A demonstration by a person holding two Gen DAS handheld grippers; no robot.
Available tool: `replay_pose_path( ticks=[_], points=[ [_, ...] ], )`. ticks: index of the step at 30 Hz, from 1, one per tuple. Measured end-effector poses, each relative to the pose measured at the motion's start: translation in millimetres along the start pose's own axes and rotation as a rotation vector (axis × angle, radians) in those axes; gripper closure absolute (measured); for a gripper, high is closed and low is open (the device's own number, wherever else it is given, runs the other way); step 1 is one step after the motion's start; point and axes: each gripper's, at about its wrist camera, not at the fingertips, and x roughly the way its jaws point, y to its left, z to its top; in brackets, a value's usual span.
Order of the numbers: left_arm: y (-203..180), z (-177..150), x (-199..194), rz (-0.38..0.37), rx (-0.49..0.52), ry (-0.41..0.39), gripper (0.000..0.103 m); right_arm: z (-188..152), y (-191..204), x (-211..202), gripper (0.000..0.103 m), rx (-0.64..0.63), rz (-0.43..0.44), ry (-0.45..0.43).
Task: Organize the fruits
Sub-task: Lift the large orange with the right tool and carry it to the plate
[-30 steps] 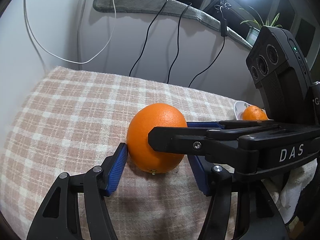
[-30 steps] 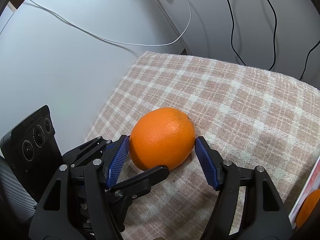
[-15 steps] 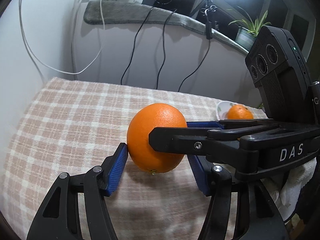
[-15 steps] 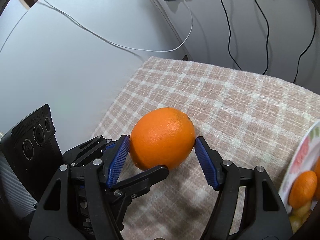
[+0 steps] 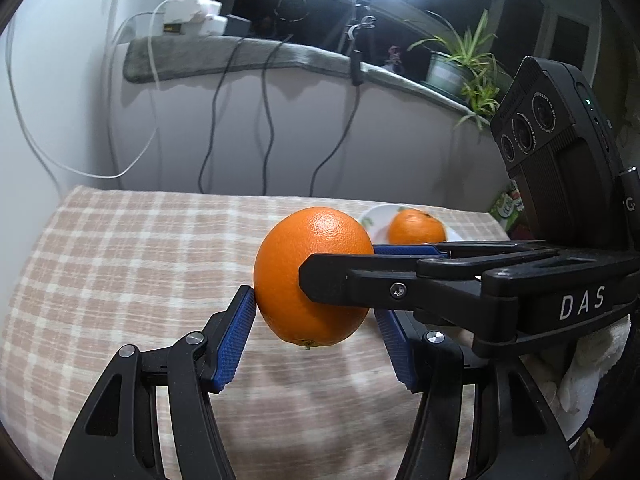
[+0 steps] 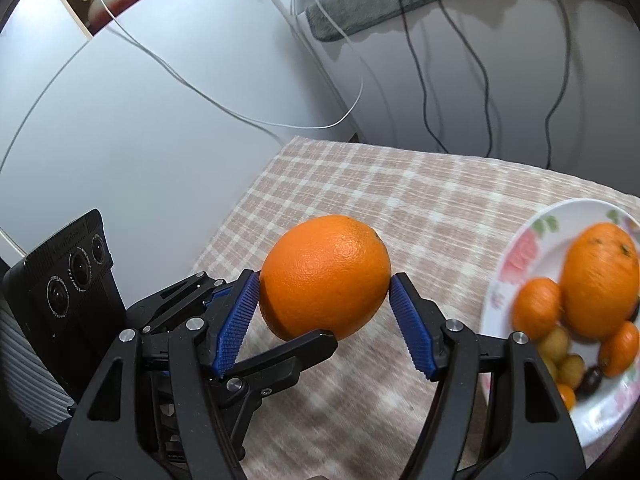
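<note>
Surface: plaid cloth [image 6: 460, 200], pink and cream checks, covers the tabletop; grey wall behind with black and white cables hanging down it.
Background: ring light and a potted plant [image 5: 460, 66] on the grey ledge at the back, seen from your left wrist camera.
Orange: large orange [image 5: 314, 276] [image 6: 325, 277] is off the cloth, in the air above the tabletop's middle, held by both your tools at once.
Orange axis: slightly oval. In the left view the long axis runs near vertical with the stem nub at the bottom. In the right view the long axis tilts up toward the right, with a small dark navel mark at the upper right.
Left gripper: left gripper [image 5: 316, 334] has its blue pads on either side of the orange; the left pad touches the peel, the right pad's contact is hidden behind your other tool.
Right gripper: right gripper [image 6: 324, 312] is clamped on the orange at mid width, both blue pads pressed to its sides.
Tool crossing: right tool's finger crosses in front of the orange in the left view; left tool's finger passes under it in the right view.
Plate: white floral plate [image 6: 516, 256] [image 5: 374, 220] near the tabletop's right edge, just right of the right gripper.
Plate contents: one big orange, three or so small mandarins, several yellowish round fruits, one dark one; blurred.
</note>
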Motion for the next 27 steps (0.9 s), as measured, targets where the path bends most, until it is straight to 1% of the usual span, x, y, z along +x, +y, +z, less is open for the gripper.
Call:
replay_pose_path(
  ticks=[14,20,27],
  points=[
    [-61.3,-0.1,9.7,-0.077,0.069,0.003,0.042,-29.7,-21.4,-61.0,0.033,0.04,-0.055,-0.066],
    [-87.9,-0.4,20.5,-0.121,0.093,0.014,0.042,-38.7,-40.4,-87.6,0.033,0.074,-0.086,-0.086],
    [-115.6,2.2,35.4,-0.158,0.121,0.032,0.042,-48.9,-62.5,-108.8,0.033,0.109,-0.117,-0.108]
  ],
)
